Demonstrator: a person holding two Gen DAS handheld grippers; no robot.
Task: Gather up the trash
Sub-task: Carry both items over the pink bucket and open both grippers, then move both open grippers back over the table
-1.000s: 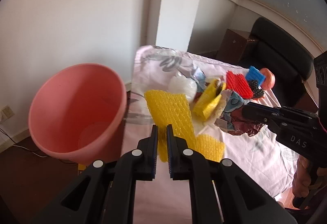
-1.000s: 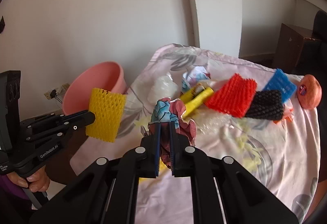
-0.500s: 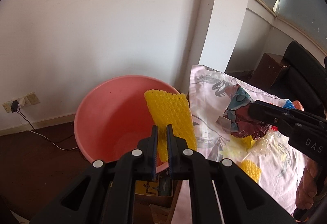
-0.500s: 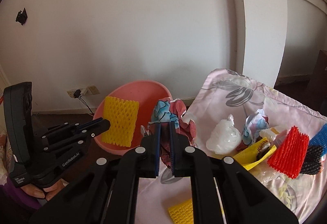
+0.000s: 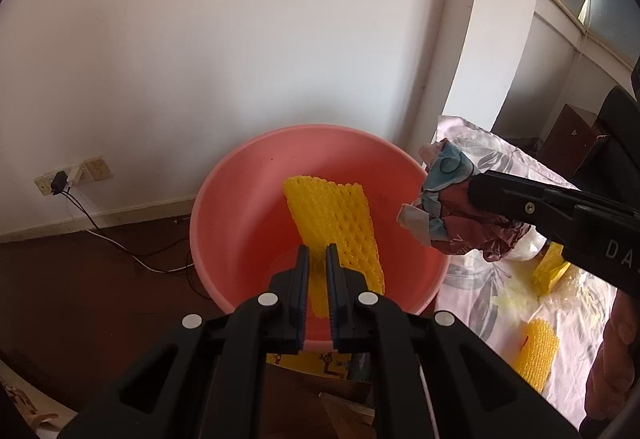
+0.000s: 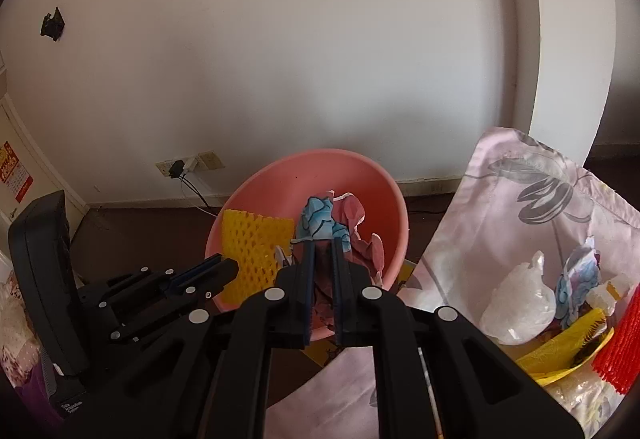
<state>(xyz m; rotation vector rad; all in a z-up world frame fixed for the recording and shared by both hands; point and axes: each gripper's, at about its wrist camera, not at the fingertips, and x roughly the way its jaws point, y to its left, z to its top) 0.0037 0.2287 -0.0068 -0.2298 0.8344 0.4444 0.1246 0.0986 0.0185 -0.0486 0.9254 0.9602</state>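
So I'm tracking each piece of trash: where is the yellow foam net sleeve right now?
The yellow foam net sleeve is pinched in the left tool, held over the open pink plastic basin, left of the crumpled wrapper in the right tool.

light: bright daylight from right | focus: sharp, no blur | edges: fisheye warp, dark vignette corners

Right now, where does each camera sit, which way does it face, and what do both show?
Left wrist: on the left tool, facing down into the pink basin; its fingers pinch the yellow foam net; the right tool enters from the right.
Right wrist: on the right tool, facing the basin and floral cloth; it grips a crumpled wrapper; the left tool shows at left.
Shared: basin, net, wrapper, cloth, wall socket.
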